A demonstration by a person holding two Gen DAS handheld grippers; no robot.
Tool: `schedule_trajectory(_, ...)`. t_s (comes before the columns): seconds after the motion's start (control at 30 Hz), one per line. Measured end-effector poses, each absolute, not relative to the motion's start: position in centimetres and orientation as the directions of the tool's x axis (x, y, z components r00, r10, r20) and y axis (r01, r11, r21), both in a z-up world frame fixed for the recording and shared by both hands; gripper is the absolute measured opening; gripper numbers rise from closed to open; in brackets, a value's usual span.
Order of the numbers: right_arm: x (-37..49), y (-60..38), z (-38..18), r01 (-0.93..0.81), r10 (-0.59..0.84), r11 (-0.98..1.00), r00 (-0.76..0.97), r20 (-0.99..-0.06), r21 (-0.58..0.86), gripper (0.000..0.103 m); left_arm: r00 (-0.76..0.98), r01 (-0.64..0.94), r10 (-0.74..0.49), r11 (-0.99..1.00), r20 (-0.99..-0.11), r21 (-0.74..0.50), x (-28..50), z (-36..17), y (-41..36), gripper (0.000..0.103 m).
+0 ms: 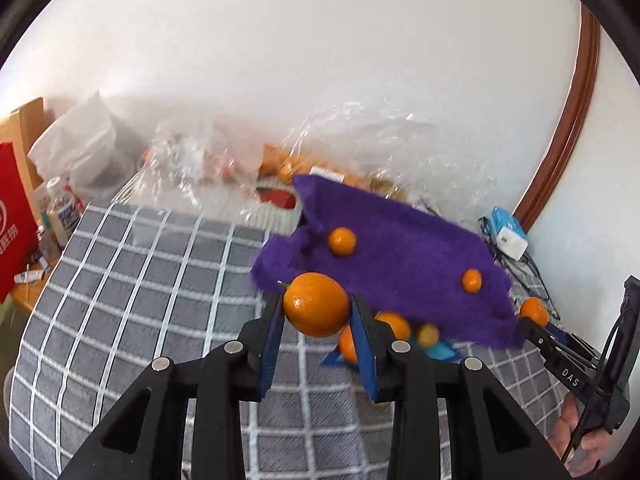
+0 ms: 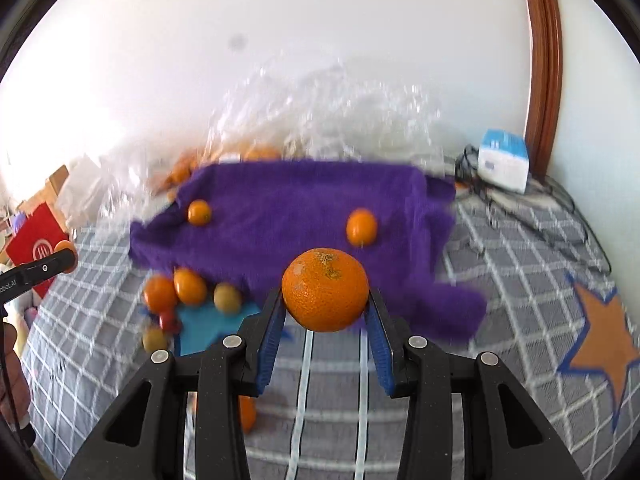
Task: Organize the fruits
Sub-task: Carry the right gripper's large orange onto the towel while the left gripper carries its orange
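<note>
Orange tangerine (image 1: 316,305) between blue pads (image 1: 273,344) of black left gripper (image 1: 316,320). Second tangerine (image 2: 325,290), orange with brownish speckled scar on top, between blue ridged pads (image 2: 272,340) of black right gripper (image 2: 326,320). Purple fuzzy cloth (image 2: 304,216) carries two small orange fruits (image 2: 199,213). Bedcover (image 1: 140,280) grey with white grid lines. Star patch (image 2: 604,336) orange, blue-edged. Cyan sheet (image 2: 200,328) under yellowish-green fruit (image 2: 227,297). Red bag (image 1: 12,232) with white print. Box (image 2: 503,160) white and light blue. Brown wooden frame (image 2: 544,60) against white wall (image 1: 280,60).

Grey checked cover (image 2: 500,280) open right of purple cloth (image 2: 304,208). Loose fruit cluster (image 2: 188,288) crowds cloth's front-left edge; plastic bags (image 2: 320,112) block the wall side.
</note>
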State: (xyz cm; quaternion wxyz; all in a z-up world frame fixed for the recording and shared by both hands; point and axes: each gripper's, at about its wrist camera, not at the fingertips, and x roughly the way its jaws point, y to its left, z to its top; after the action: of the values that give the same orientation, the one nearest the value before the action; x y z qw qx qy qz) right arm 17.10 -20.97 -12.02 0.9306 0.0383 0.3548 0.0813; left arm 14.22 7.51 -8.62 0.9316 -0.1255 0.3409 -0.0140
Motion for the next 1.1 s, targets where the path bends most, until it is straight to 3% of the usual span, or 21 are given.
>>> schedule_trajectory(0.23, 21.5, -21.2, -8.4, -0.095, 0.123, 0.992, 0.789, -0.602, 0.078, 0.04, 0.793, -0.057, -0.111, 0.965, -0.599, -0.254, 19.4, -6.9, 5.9, 0.032)
schedule_trajectory(0.4, 24.6, -21.5, -8.8, -0.072, 0.108, 0.994, 0.791, -0.602, 0.084, 0.04, 0.792, -0.083, -0.092, 0.963, -0.604, -0.256, 23.2, -8.4, 5.3, 0.032)
schedule_trajectory(0.7, 26.7, -21.8, -14.1, -0.074, 0.097, 0.995, 0.699, -0.709, 0.063, 0.04, 0.745, -0.145, -0.068, 0.955, -0.663, -0.26, 26.4, -13.9, 6.0, 0.032)
schedule_trajectory(1.1, 27.2, -20.9, -16.9, -0.108, 0.117, 0.992, 0.623, -0.773, 0.063, 0.04, 0.726, -0.078, -0.101, 0.971, -0.68, -0.227, 26.5, -15.9, 4.5, 0.032)
